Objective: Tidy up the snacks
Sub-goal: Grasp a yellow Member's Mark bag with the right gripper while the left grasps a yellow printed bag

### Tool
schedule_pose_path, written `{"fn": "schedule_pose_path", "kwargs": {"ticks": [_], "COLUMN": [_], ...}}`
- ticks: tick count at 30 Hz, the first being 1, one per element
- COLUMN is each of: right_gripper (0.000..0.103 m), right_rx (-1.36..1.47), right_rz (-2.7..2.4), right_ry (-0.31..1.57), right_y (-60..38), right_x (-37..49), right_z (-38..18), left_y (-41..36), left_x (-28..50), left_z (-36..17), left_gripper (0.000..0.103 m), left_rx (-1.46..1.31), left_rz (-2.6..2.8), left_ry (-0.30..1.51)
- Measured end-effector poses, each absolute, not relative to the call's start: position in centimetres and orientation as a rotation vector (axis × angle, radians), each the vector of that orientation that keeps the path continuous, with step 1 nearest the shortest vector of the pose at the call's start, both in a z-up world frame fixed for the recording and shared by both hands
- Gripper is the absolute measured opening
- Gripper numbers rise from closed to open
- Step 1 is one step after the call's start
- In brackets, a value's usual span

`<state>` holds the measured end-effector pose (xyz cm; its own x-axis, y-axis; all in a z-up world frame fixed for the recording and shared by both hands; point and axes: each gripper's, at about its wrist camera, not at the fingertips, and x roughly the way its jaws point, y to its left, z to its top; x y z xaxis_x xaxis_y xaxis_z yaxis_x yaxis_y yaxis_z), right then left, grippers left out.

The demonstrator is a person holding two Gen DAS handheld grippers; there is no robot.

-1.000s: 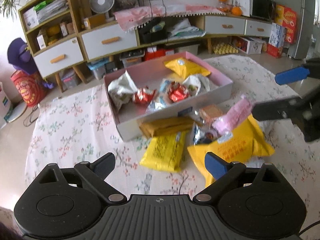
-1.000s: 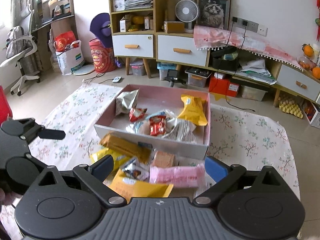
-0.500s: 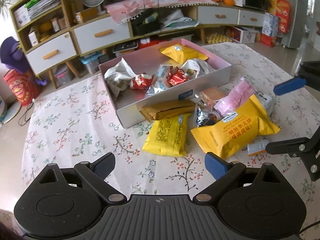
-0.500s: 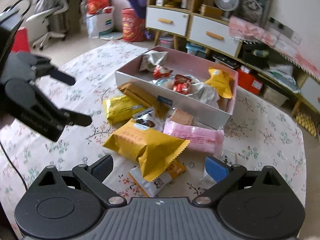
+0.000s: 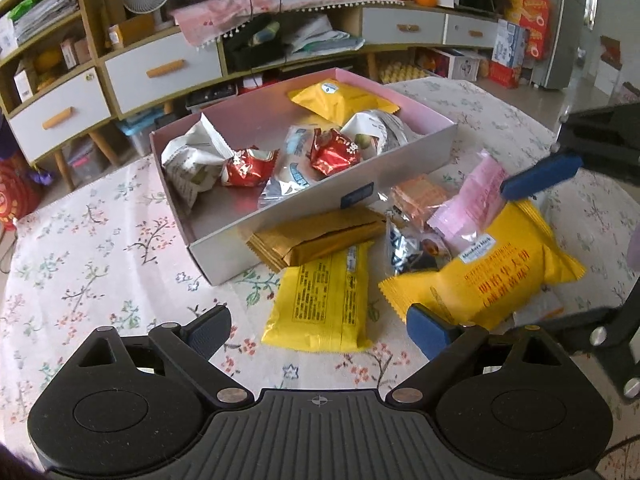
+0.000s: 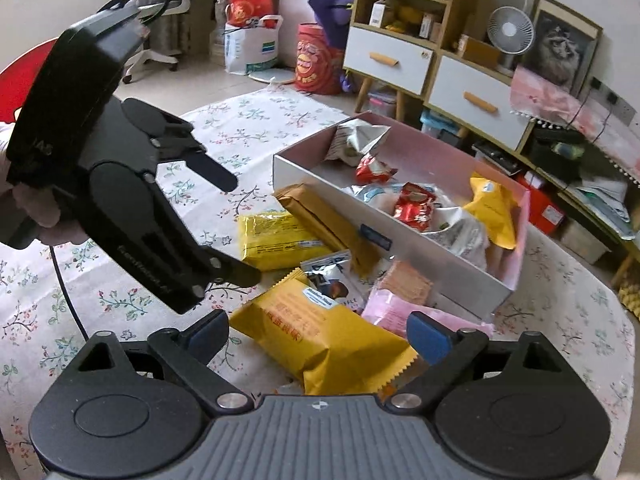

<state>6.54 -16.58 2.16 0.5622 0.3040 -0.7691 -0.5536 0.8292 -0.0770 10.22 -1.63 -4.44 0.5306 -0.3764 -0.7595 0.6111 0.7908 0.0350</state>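
Observation:
A pink-lined box (image 5: 416, 156) (image 6: 516, 264) holds several snack packs. In front of it lie a big yellow bag (image 5: 488, 276) (image 6: 332, 340), a flat yellow pack (image 5: 324, 300) (image 6: 280, 240), a gold-brown pack (image 5: 320, 240) (image 6: 324, 220), a pink pack (image 5: 468, 204) (image 6: 396, 312), an orange wafer pack (image 5: 420, 196) (image 6: 404, 284) and a dark foil pack (image 5: 408, 248) (image 6: 332, 276). My left gripper (image 5: 318, 328) (image 6: 234, 226) is open over the flat yellow pack. My right gripper (image 6: 318, 332) is open with the big yellow bag between its fingers; it also shows in the left wrist view (image 5: 538, 248).
The table carries a floral cloth (image 5: 100, 248) (image 6: 580, 320). Behind stand a low cabinet with white drawers (image 5: 160, 68) (image 6: 472, 100), a fan (image 6: 510, 32), an office chair (image 6: 160, 8) and floor clutter.
Both grippers have pulled back and dropped toward the packs in front of the box. My right gripper has closed in on the big yellow bag, and my left gripper has come nearer to it.

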Motion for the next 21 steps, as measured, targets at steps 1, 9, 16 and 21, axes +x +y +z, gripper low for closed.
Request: {"fn": "schedule_pose_path", "kwargs": {"ticks": [1,9,16,21], "right_gripper": [0.07,0.046,0.027,0.022], "right_rx": [-0.325,-0.301,-0.3,-0.266], "right_rz": [0.52,0.556,0.586,0.586], "right_ry": [0.839,0.895,0.91,0.935], "right_y": [-16.6,-16.4,-16.1,-15.8], "right_x": [6.7,7.3,6.6,6.1], "right_z": [2.1,1.0,0.9,0.9], "left_y": [-1.7,-2.1,-2.3,-1.6], "left_x": [10.4,11.4,10.8,9.6], "left_z": [-4.6,-5.4,-5.4,-5.2], "left_gripper": [0.091,0.055,0.051,0.051], "left_rx": [0.311,0.294,0.325,0.347], "left_rz": [-0.604,-0.591,-0.594,-0.592], "left_ry": [0.822,0.844,0.857,0.879]}}
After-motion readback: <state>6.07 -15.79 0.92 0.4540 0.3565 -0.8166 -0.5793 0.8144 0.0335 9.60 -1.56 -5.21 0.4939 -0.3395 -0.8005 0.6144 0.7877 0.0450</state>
